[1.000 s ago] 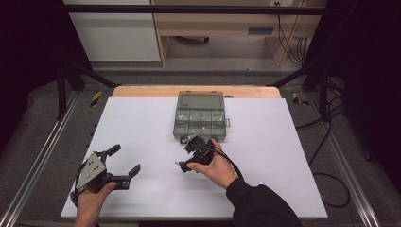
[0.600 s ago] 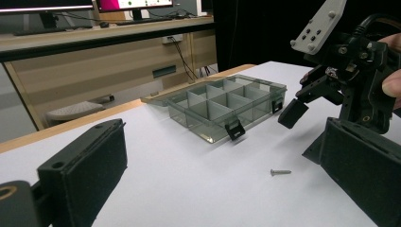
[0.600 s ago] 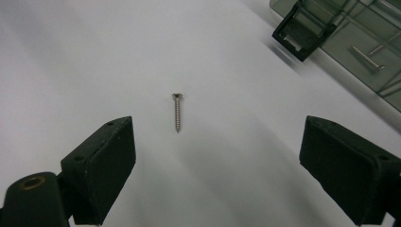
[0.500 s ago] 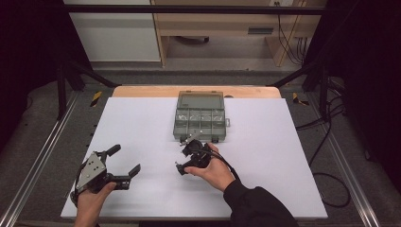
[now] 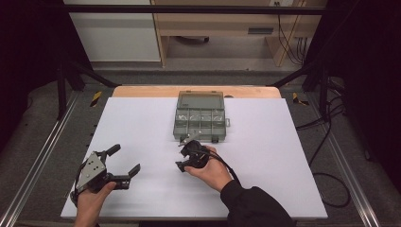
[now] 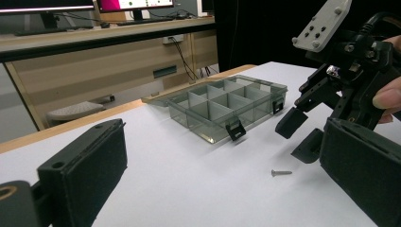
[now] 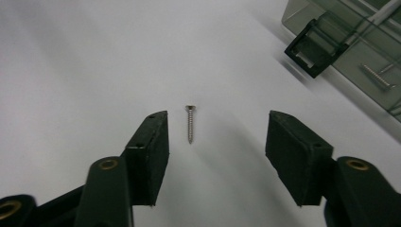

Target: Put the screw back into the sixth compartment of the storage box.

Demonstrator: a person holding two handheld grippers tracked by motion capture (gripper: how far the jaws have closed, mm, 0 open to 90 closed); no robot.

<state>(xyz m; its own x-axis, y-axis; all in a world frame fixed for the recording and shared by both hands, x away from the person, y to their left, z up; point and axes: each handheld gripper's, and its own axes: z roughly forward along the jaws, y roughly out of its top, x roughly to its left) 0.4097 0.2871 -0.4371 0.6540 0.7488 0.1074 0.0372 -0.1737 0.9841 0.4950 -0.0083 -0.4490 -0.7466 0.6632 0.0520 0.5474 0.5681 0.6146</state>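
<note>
Organizer box: a clear grey compartment case (image 5: 200, 118) lies at the far middle of the white table (image 5: 142, 118), lid folded back, black latches on its near wall.
Box contents: in the right gripper view one screw lies in a near compartment (image 7: 377, 75); the other cells cannot be read.
Loose screw: a small screw (image 7: 190, 124) lies flat on the table just in front of the box, apart from it, head pointing away from the gripper.
Right gripper (image 5: 186, 153): tilted down over the screw, jaws half-wide and just closing in; the screw lies between them, nearer the left pad, untouched.
Left gripper (image 5: 124, 160): rests at the near left, jaws wide, nothing between them.
Open room: bare white surface lies left and right of the box; the grippers are well apart.
</note>
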